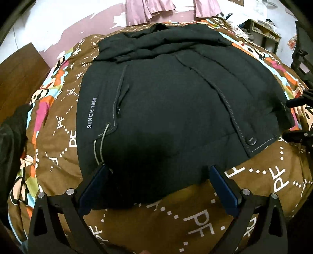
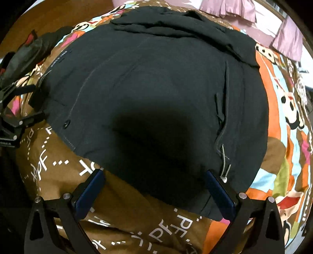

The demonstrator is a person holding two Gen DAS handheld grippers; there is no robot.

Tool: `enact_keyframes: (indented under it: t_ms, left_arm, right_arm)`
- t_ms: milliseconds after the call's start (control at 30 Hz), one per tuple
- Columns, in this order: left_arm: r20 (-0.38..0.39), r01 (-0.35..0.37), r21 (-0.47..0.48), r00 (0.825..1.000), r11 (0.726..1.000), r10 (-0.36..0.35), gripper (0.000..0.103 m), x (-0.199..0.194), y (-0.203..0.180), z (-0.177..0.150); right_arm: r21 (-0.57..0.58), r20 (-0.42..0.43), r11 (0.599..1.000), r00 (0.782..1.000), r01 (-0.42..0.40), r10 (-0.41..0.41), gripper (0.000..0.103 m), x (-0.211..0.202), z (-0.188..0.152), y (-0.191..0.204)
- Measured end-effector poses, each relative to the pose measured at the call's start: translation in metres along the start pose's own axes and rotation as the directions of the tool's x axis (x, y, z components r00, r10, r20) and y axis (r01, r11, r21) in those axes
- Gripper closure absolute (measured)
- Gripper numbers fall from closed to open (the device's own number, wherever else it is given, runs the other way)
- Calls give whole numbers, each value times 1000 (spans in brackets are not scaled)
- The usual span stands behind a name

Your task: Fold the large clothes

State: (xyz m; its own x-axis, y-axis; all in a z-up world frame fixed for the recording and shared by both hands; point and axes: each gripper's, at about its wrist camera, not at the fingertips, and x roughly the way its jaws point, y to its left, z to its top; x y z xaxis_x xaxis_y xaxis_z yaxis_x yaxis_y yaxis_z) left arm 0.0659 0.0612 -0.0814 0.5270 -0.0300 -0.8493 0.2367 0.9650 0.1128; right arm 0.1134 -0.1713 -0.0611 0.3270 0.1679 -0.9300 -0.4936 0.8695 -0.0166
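Note:
A large dark jacket (image 1: 166,93) lies flat on a brown patterned quilt (image 1: 195,215), hood end far from me, with "SINCE 1988" printed along its left side. My left gripper (image 1: 158,169) is open at the near hem, and the hem's left part lies between its blue fingers (image 1: 93,189). In the right wrist view the same jacket (image 2: 156,82) fills the frame. My right gripper (image 2: 154,173) is open over the hem's right corner, beside a grey cord loop (image 2: 225,162). Each gripper shows at the edge of the other's view.
The quilt (image 2: 137,230) covers a bed. Another dark garment (image 1: 11,132) lies at the bed's left edge. Pink cloth (image 1: 148,7) hangs at the far wall, a wooden panel (image 1: 19,66) stands far left, and a small shelf (image 1: 262,31) stands far right.

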Motion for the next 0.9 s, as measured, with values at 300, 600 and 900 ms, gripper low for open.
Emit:
enact_keyframes:
  t_ms: [300,600,900]
  left_arm:
    - [-11,21,-54,1000,998,-22,2,5,6,-3]
    - [146,95,-108,986,990,-79,2,-20,14,4]
    - [179,147,16,973,989,-147,2,-30,-13,6]
  right_arm:
    - [44,106,992,987,116,-120,0,10,4,0]
    - [63,333,984,926,165,-177,0,-25,36,13]
    - [98,401,993,910,66,-100,0,-51,73,-4]
